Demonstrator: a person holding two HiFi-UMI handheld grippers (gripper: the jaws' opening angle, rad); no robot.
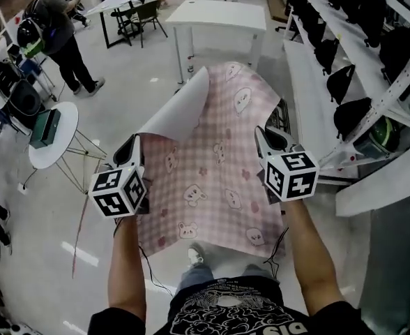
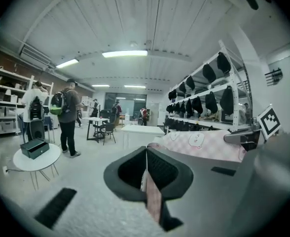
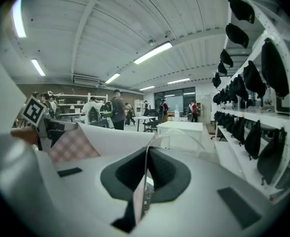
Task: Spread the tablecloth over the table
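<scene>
A pink checked tablecloth [image 1: 215, 180] with bear prints hangs in the air, stretched between my two grippers above the floor. Its far left corner [image 1: 180, 110] is folded over, white underside up. My left gripper [image 1: 134, 146] is shut on the cloth's near left edge, a strip of cloth [image 2: 152, 196] pinched in its jaws [image 2: 146, 154]. On the near right edge my right gripper [image 1: 261, 135] is shut too, with the cloth's edge [image 3: 137, 196] clamped between its jaws [image 3: 147, 154]. The white table [image 1: 219, 16] stands beyond the cloth's far end, apart from it.
A round white side table [image 1: 51, 152] with a green box stands at the left. Long shelves with black bags [image 1: 344, 82] run along the right. A person with a backpack [image 1: 58, 33] stands at the back left, near a dark-legged table and chair [image 1: 132, 9].
</scene>
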